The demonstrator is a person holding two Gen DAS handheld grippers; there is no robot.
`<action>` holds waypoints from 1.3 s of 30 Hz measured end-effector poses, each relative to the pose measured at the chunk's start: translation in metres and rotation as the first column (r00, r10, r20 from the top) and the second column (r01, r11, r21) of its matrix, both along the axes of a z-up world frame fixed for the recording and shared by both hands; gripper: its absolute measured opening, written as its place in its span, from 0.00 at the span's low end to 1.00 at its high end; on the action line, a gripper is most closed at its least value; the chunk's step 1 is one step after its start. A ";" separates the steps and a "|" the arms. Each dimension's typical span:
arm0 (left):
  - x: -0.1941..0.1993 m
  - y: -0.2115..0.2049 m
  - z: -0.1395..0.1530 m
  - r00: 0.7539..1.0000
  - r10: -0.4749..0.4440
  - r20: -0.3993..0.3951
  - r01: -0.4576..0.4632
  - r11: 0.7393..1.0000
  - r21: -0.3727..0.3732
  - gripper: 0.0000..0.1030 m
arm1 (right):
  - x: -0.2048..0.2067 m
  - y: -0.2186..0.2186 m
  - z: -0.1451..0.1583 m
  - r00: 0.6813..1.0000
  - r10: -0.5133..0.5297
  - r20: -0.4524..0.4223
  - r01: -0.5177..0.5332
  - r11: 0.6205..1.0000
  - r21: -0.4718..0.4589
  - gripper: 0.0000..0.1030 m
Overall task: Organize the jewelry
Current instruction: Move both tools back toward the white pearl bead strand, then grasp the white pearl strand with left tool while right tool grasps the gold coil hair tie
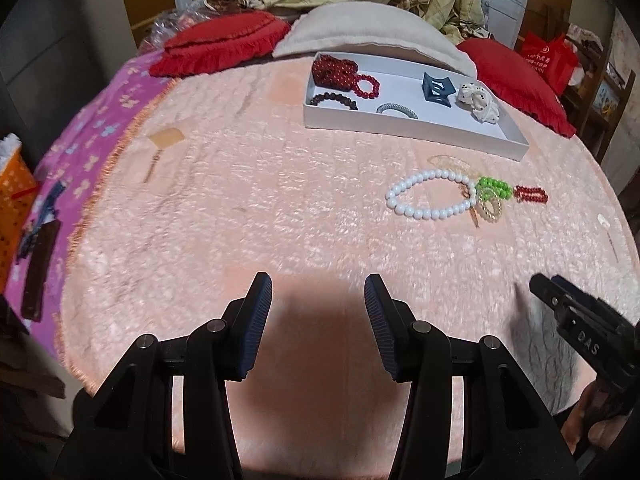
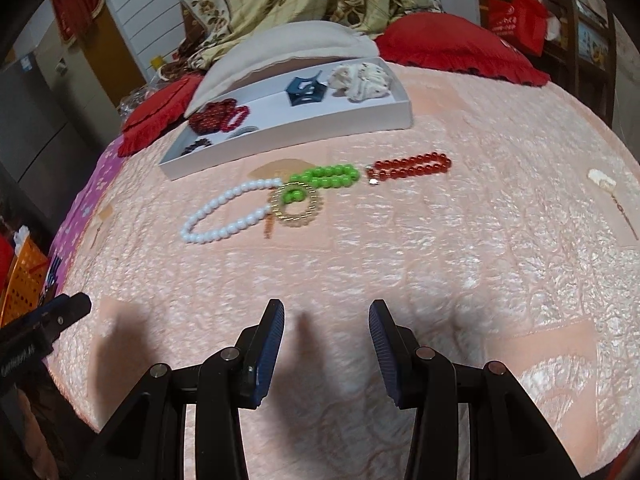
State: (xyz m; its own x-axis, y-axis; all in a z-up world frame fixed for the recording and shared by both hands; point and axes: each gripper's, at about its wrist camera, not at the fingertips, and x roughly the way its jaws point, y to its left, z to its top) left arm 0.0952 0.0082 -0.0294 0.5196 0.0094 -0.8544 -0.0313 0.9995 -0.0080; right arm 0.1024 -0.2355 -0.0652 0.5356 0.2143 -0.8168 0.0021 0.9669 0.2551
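A white tray (image 1: 408, 128) (image 2: 280, 136) on the pink bedspread holds red bead bracelets (image 1: 366, 86), a dark bracelet (image 1: 332, 100), a grey band (image 1: 398, 111), a blue hair claw (image 1: 436, 87) and a white scrunchie (image 1: 480, 102). In front of the tray lie a white bead bracelet (image 1: 430, 196) (image 2: 224, 216), a green one (image 1: 494, 188) (image 2: 324, 176), a gold ring-shaped one (image 1: 490, 205) (image 2: 296, 206) and a red one (image 1: 530, 194) (image 2: 412, 166). My left gripper (image 1: 318, 300) and right gripper (image 2: 326, 326) are open and empty, well short of the beads.
Red cushions (image 1: 224, 42) (image 2: 460, 46) and a beige pillow (image 1: 372, 32) lie behind the tray. An orange basket (image 1: 14, 196) stands at the bed's left. The right gripper's tip (image 1: 560, 300) shows in the left wrist view.
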 end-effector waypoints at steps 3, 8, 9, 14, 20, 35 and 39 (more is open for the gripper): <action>0.023 -0.005 -0.007 0.999 -0.031 -0.005 0.031 0.999 -0.015 0.46 | 0.006 -0.011 -0.003 1.000 -0.004 0.005 0.004 1.000 0.014 0.41; 0.067 -0.026 -0.020 0.990 -0.139 -0.020 0.139 0.990 -0.017 0.46 | 0.024 -0.032 -0.004 1.000 -0.021 0.023 0.020 1.000 0.020 0.41; 0.075 -0.030 -0.022 0.987 -0.157 -0.021 0.157 0.988 -0.014 0.46 | 0.029 -0.037 -0.004 0.999 -0.028 0.029 0.027 0.999 0.022 0.41; 0.112 -0.044 -0.038 0.974 -0.222 -0.043 0.220 0.975 -0.039 0.46 | 0.049 -0.052 -0.006 0.999 -0.021 0.034 0.020 0.999 0.040 0.41; 0.135 -0.045 -0.054 0.968 -0.242 -0.062 0.237 0.968 -0.078 0.46 | 0.071 -0.026 -0.010 0.993 0.114 0.027 -0.116 0.989 0.095 0.41; 0.128 -0.069 -0.059 0.951 -0.309 -0.020 0.308 0.951 -0.026 0.08 | 0.100 0.016 -0.021 0.980 0.198 0.034 -0.198 0.980 -0.009 0.11; 0.118 -0.067 -0.049 0.950 -0.309 -0.040 0.306 0.950 -0.060 0.07 | 0.098 0.017 -0.021 0.978 0.205 0.024 -0.206 0.976 0.067 0.09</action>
State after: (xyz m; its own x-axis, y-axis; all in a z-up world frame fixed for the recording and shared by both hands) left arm 0.2133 -0.0585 -0.0782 0.4484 -0.1899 -0.8734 0.2761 0.9588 -0.0667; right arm 0.2004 -0.2186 -0.0861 0.4876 0.3767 -0.7876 -0.1995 0.9263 0.3195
